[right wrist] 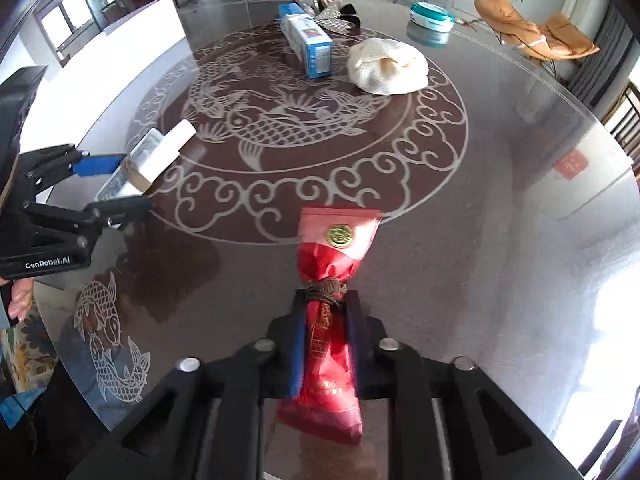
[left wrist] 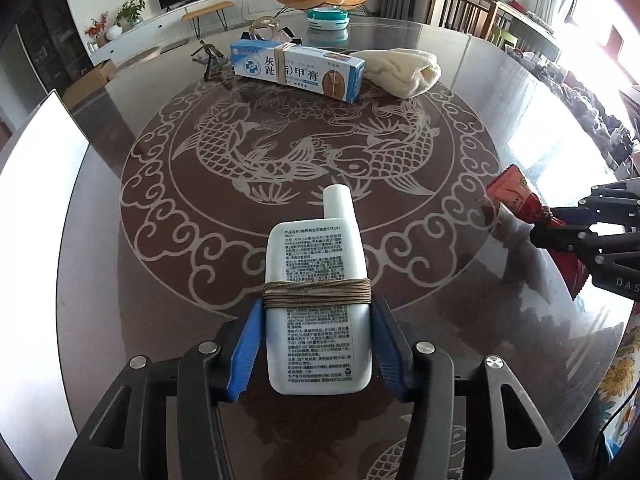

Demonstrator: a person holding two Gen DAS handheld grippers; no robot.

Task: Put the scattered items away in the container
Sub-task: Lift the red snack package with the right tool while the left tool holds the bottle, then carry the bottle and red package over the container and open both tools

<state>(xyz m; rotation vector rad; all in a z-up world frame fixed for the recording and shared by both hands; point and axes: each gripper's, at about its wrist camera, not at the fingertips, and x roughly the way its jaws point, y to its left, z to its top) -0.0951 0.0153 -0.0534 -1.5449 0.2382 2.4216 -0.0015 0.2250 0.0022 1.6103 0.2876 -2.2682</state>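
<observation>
— Left gripper (left wrist: pixel 316 320) is clamped on the white bottle (left wrist: pixel 318 304), right gripper (right wrist: pixel 324 320) on the red packet (right wrist: pixel 334 280). Both lifted?

— Seemingly, just above the surface (left wrist: pixel 460 128). Each item's long axis runs along its gripper's fingers, bottle cap pointing far. I judge it the carrying step; next is reaching the container, probably the white box (right wrist: pixel 132 36) at far left.

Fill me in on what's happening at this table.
A person is working with a tool in each hand. The left tool is shut on a white bottle wound with cord, and the right tool is shut on a red packet tied at its middle. Both are over the glass table. A blue-and-white box and a cream cloth still lie on the far side.
</observation>
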